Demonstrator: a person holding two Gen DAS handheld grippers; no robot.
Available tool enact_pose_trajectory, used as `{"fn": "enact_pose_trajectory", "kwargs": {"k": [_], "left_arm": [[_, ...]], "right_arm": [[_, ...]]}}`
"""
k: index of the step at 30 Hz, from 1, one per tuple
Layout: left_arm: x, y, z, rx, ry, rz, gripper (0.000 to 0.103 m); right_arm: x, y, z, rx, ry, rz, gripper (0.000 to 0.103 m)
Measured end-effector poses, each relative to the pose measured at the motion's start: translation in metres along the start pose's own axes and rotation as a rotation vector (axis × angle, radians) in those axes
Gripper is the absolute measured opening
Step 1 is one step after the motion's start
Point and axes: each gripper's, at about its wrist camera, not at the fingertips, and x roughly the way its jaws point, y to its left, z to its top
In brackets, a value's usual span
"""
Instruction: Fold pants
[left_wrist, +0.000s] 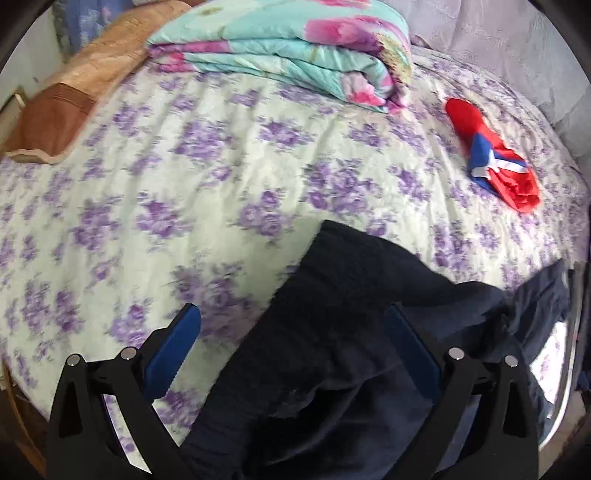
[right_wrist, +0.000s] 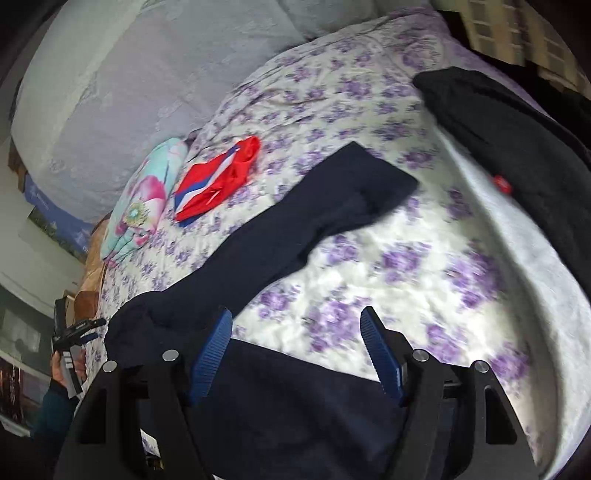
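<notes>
Dark navy pants (left_wrist: 332, 350) lie on a bed with a purple-flowered cover (left_wrist: 184, 184). In the left wrist view my left gripper (left_wrist: 295, 317) is open, its blue pads wide apart, just above the pants' near part; one leg end reaches up the bed. In the right wrist view my right gripper (right_wrist: 295, 325) is open over the pants (right_wrist: 295, 221), with dark cloth under the fingers and one leg stretching away to the upper right. The left gripper (right_wrist: 74, 332) shows small at the left edge there.
A folded turquoise and pink quilt (left_wrist: 288, 51) lies at the bed's head. A folded red, white and blue garment (left_wrist: 495, 158) sits on the right. A tan blanket (left_wrist: 74, 92) lies at the left. Another dark garment (right_wrist: 517, 140) hangs over a rail at the right.
</notes>
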Motion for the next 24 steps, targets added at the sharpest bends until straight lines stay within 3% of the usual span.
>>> {"fn": "enact_pose_trajectory", "kwargs": {"k": [3, 7, 10, 13, 14, 15, 16, 18, 19, 24], "left_arm": [[0.027, -0.009, 0.019, 0.041, 0.086, -0.067, 0.098], [0.059, -0.013, 0.037, 0.101, 0.161, -0.03, 0.098], [0.082, -0.004, 0.048, 0.042, 0.287, -0.14, 0.098], [0.088, -0.008, 0.055, 0.045, 0.322, -0.231, 0.095], [0.087, -0.015, 0.055, 0.066, 0.329, -0.26, 0.068], [0.087, -0.023, 0.054, 0.091, 0.337, -0.24, 0.06], [0.085, -0.031, 0.053, 0.116, 0.322, -0.191, 0.058], [0.081, -0.044, 0.05, 0.182, 0.291, -0.151, 0.045], [0.078, -0.047, 0.05, 0.188, 0.274, -0.136, 0.045], [0.034, -0.047, 0.047, 0.172, 0.122, -0.175, 0.041]], "right_arm": [[0.024, 0.037, 0.008, -0.051, 0.023, 0.038, 0.076], [0.043, 0.06, 0.005, -0.048, 0.05, 0.074, 0.078], [0.055, 0.07, -0.002, -0.053, 0.074, 0.065, 0.078], [0.062, 0.074, -0.006, -0.048, 0.09, 0.043, 0.078], [0.065, 0.075, -0.007, -0.041, 0.089, 0.031, 0.078], [0.066, 0.074, -0.007, -0.035, 0.087, 0.025, 0.078], [0.068, 0.075, -0.007, -0.031, 0.084, 0.023, 0.078], [0.07, 0.077, -0.005, -0.039, 0.081, 0.022, 0.078], [0.071, 0.079, -0.003, -0.046, 0.081, 0.02, 0.078], [0.074, 0.084, 0.016, -0.099, 0.053, -0.016, 0.078]]}}
